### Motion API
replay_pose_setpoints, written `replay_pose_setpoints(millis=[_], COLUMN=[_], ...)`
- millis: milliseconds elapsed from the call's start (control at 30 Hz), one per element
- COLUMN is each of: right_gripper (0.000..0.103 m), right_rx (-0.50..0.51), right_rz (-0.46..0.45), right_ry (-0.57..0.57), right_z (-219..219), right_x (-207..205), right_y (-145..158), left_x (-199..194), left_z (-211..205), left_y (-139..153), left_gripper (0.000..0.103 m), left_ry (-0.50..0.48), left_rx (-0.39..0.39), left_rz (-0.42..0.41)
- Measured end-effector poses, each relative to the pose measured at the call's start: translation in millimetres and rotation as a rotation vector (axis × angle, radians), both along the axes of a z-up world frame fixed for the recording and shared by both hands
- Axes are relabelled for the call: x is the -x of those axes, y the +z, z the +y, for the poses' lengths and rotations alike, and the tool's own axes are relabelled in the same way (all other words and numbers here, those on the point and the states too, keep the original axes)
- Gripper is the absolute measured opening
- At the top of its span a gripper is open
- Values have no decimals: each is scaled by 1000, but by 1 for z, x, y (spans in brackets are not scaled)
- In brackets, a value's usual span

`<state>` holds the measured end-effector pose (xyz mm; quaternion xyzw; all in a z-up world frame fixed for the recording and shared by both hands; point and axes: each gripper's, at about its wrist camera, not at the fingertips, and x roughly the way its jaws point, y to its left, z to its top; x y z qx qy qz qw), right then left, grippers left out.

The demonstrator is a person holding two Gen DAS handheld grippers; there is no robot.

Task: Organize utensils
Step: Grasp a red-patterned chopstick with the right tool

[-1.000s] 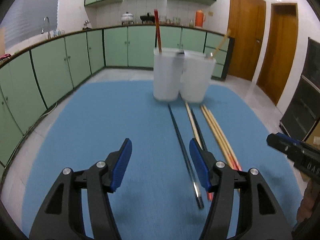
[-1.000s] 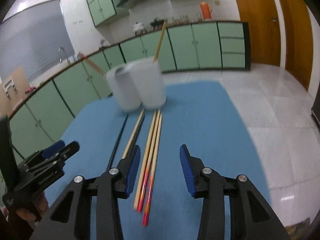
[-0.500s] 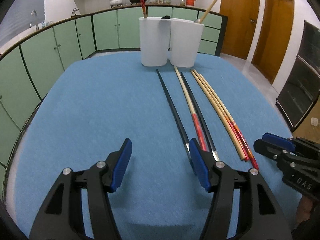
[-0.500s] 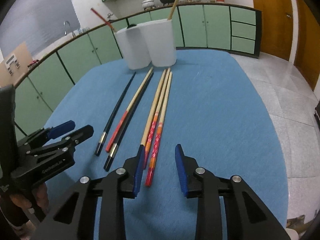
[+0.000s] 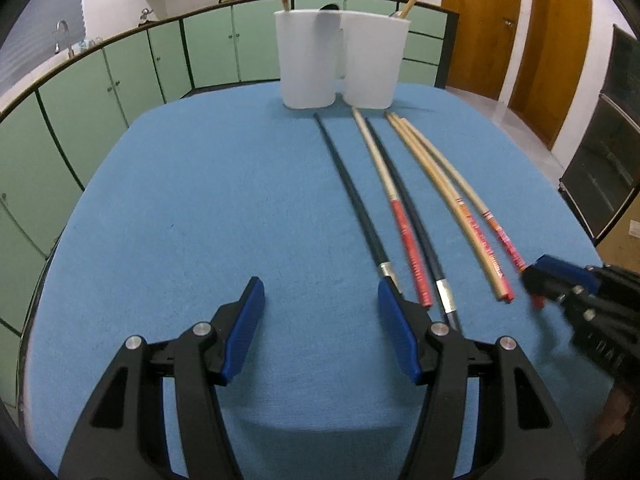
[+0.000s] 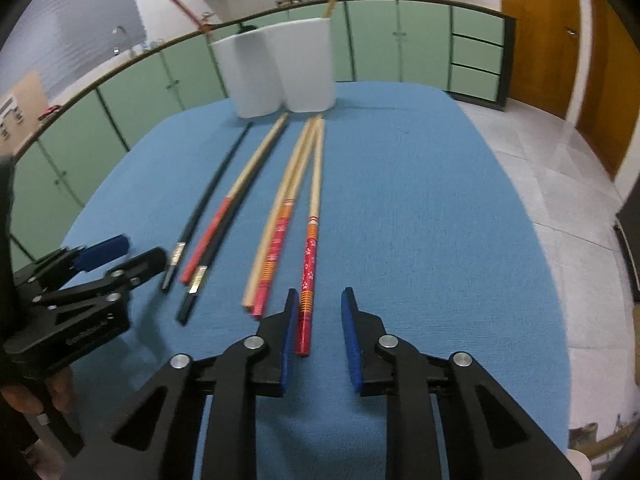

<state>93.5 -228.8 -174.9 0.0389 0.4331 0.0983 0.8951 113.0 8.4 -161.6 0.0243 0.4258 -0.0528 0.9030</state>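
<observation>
Several chopsticks lie side by side on the blue table [image 5: 200, 208]: two black ones [image 5: 352, 196], one with a red handle [image 5: 404, 232], and bamboo ones with patterned red ends [image 6: 312, 216]. Two white holders [image 5: 308, 64] [image 5: 374, 62] stand at the far edge, each with a chopstick in it. My left gripper [image 5: 320, 300] is open, low over the table, its right finger beside the black chopstick's end. My right gripper [image 6: 318, 312] is open around the end of the rightmost patterned chopstick. Each gripper also shows in the other's view, the right [image 5: 560, 280], the left [image 6: 116, 256].
Green kitchen cabinets [image 5: 120, 80] run behind the table. Wooden doors [image 5: 552, 40] stand at the right. A tiled floor [image 6: 560, 160] lies past the table's right edge.
Both grippers have drawn back from the holders to the near ends of the chopsticks and dropped lower. The right gripper's jaws have narrowed around the rightmost chopstick's end.
</observation>
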Motion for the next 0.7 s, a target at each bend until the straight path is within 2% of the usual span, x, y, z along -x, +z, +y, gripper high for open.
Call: replay_pose_setpoints(millis=[100, 233, 467, 700], right_gripper=[20, 20, 20, 17], right_rx=[-58, -96, -75, -69], right_rz=[-14, -38, -15, -9], right_ry=[-12, 2, 37, 22], right_z=[-11, -16, -5, -6], right_x=[5, 15, 28, 29], right_y=[4, 9, 4, -1], left_x=[1, 9, 20, 23], left_z=[9, 10, 2, 1], left_y=[3, 9, 4, 4], left_gripper=[58, 58, 58, 58], left_ry=[20, -4, -34, -32], left_rx=[23, 33, 15, 10], left_rz=[-4, -35, -24, -17])
